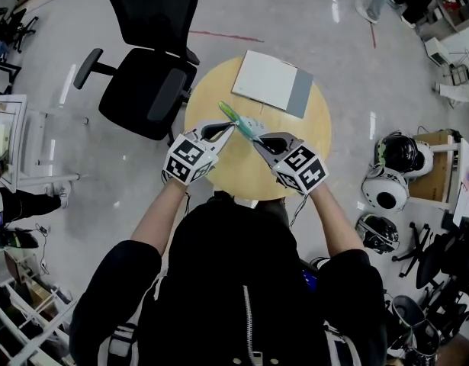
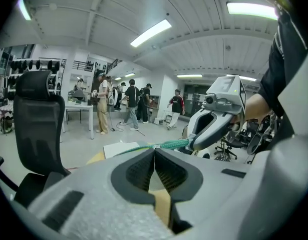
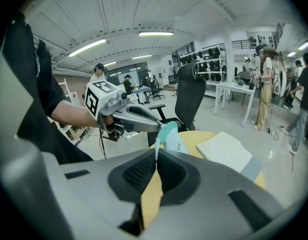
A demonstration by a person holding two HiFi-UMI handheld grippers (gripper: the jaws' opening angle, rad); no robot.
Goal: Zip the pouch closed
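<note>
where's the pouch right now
In the head view the teal pouch is held over the round wooden table, pinched between the left hand-held gripper and the right hand-held gripper, just short of the white notebook.

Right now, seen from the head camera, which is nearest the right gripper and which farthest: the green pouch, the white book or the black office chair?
1. The green pouch: pinched in the right gripper, above the round table.
2. The white book: flat on the table's far side.
3. The black office chair: on the floor beyond the table's left edge.
</note>
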